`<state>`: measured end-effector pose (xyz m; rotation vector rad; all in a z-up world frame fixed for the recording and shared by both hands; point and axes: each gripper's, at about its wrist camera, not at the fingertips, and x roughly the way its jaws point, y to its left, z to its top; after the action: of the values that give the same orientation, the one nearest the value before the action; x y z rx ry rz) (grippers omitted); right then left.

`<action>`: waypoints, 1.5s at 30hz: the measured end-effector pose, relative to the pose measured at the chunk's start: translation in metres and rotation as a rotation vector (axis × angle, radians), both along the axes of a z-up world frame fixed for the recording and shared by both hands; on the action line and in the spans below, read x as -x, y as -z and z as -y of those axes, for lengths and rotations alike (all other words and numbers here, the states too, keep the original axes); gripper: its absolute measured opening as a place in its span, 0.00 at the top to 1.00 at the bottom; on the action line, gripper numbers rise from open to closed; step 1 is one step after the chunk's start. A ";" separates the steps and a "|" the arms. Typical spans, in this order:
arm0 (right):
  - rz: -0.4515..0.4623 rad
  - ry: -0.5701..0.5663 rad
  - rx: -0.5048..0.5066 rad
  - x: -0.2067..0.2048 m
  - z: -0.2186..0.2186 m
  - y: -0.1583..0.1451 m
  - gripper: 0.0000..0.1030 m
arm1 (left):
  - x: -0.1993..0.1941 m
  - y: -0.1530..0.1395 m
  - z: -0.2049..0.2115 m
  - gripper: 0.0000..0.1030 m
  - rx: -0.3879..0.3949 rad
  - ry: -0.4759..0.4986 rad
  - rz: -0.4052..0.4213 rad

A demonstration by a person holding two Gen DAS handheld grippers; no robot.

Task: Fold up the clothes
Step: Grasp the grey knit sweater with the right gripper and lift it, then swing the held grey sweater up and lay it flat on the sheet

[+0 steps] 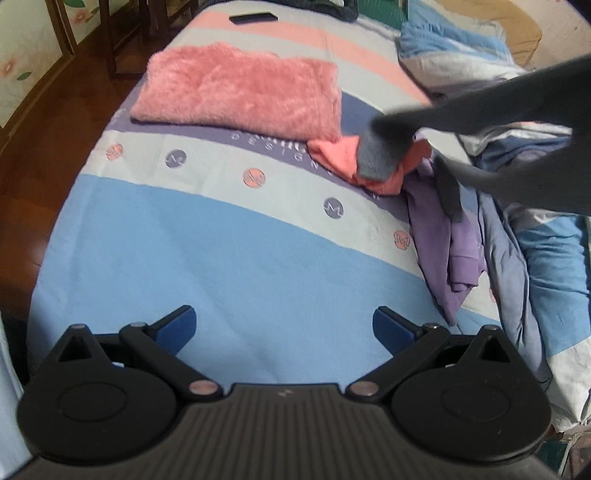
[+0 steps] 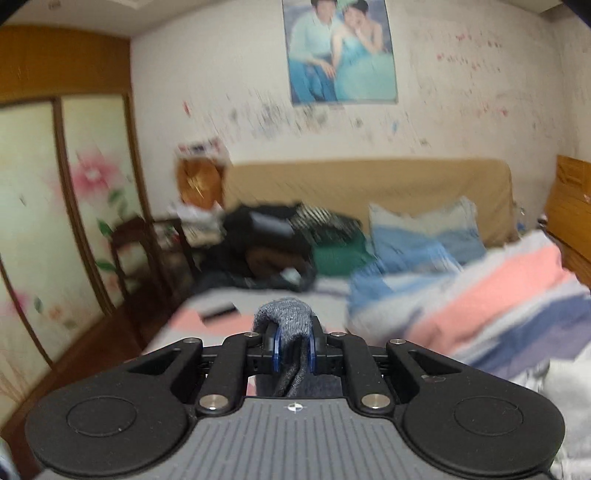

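Note:
My left gripper (image 1: 284, 326) is open and empty, low over the blue band of the striped bed sheet (image 1: 221, 240). A dark grey garment (image 1: 498, 122) hangs in the air at the right of the left wrist view, its cuff (image 1: 382, 155) dangling over an orange garment (image 1: 343, 162). My right gripper (image 2: 293, 345) is shut on a fold of that grey garment (image 2: 286, 314), lifted above the bed. A folded pink fluffy garment (image 1: 240, 88) lies farther up the bed. A purple garment (image 1: 443, 240) and a blue-grey one (image 1: 506, 266) lie crumpled at the right.
A dark flat object (image 1: 253, 17) lies near the bed's far end. Pillows (image 2: 417, 236) and a pile of dark clothes (image 2: 273, 243) sit by the tan headboard (image 2: 369, 177). A bunched striped duvet (image 2: 498, 295) lies at the right. Wooden floor (image 1: 44, 147) and sliding doors (image 2: 44, 206) are at the left.

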<state>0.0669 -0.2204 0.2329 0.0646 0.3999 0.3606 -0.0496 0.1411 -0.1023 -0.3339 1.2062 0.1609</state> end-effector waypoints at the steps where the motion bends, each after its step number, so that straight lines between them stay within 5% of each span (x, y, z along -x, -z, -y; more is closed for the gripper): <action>1: 0.011 -0.013 -0.010 0.009 -0.006 -0.020 0.87 | 0.004 -0.002 -0.008 0.00 0.001 -0.002 0.007; 10: 0.027 -0.210 -0.114 0.071 -0.080 -0.154 0.87 | 0.044 0.009 -0.079 0.00 0.045 -0.062 0.026; 16: -0.041 -0.380 -0.162 0.090 -0.162 -0.167 0.86 | 0.068 0.006 -0.104 0.00 0.043 -0.017 0.057; 26: -0.189 -0.646 -0.171 0.105 -0.312 -0.137 0.86 | 0.092 0.005 -0.145 0.00 0.027 -0.054 0.080; 33: -0.262 -0.721 -0.320 0.109 -0.372 -0.126 0.85 | 0.108 0.008 -0.174 0.00 0.012 -0.099 0.078; 38: -0.352 -0.562 -0.460 0.075 -0.343 -0.089 0.84 | 0.115 0.011 -0.186 0.00 0.011 -0.126 0.078; 41: -0.453 -0.405 -0.458 0.045 -0.309 -0.032 0.83 | 0.112 0.018 -0.184 0.00 0.023 -0.124 0.058; 45: -0.557 -0.168 -0.279 0.024 -0.258 0.067 0.92 | 0.101 0.031 -0.174 0.00 0.032 -0.111 0.007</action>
<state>0.0429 0.0373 0.1654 0.4118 0.9071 0.5642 -0.1505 0.3148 -0.1333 -0.4296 1.1843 0.2366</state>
